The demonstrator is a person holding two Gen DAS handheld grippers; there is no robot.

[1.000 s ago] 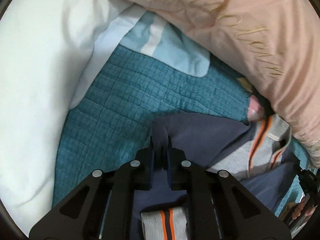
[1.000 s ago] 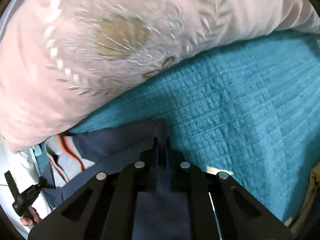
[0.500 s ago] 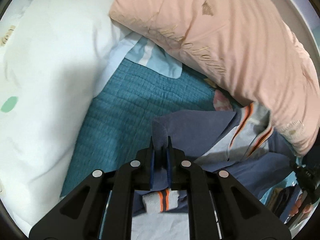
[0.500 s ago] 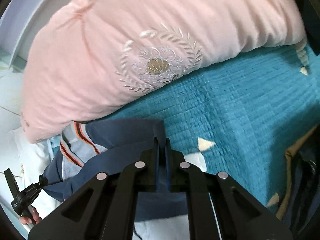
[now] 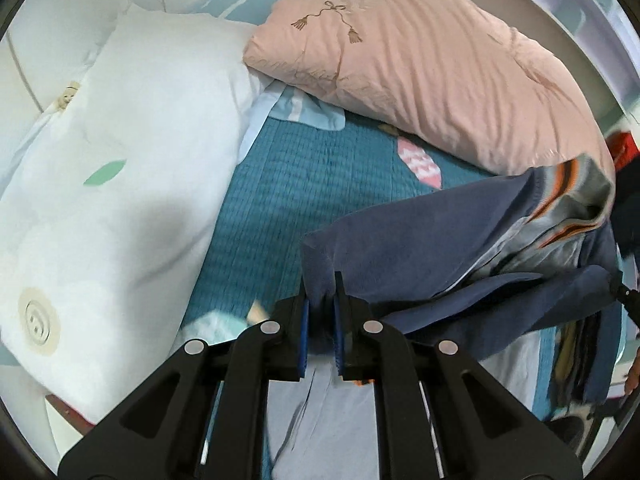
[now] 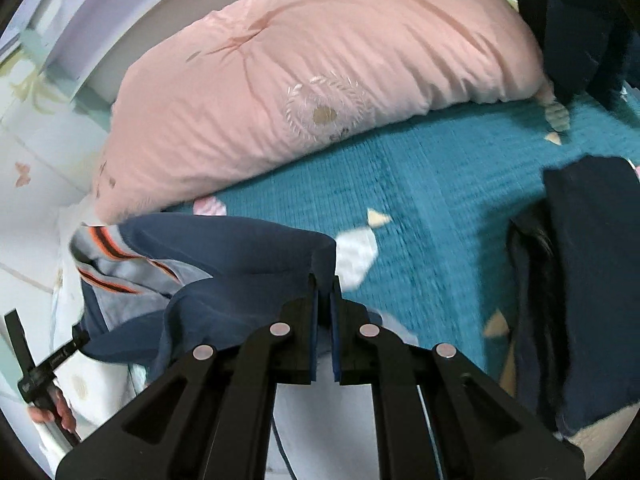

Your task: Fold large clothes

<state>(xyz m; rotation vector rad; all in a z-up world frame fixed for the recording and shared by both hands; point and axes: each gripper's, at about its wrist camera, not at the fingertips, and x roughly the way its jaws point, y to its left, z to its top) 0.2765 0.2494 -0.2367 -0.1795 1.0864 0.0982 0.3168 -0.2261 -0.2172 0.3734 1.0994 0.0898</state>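
Right now my left claw (image 5: 320,280) is clenched on a corner of the navy garment (image 5: 420,240), which sags toward the right of the frame over the teal quilt (image 5: 288,184). My right claw (image 6: 323,280) grips another corner of it at lower centre, its grey, orange-striped lining hanging lower left. 2 pillows lie behind: pink pillow (image 6: 320,80) upper centre, white pillow (image 5: 120,160) left.

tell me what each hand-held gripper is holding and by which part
Both grip the same navy garment: the left hand-held gripper pinches one corner of its edge, and the right hand-held gripper pinches the other corner.
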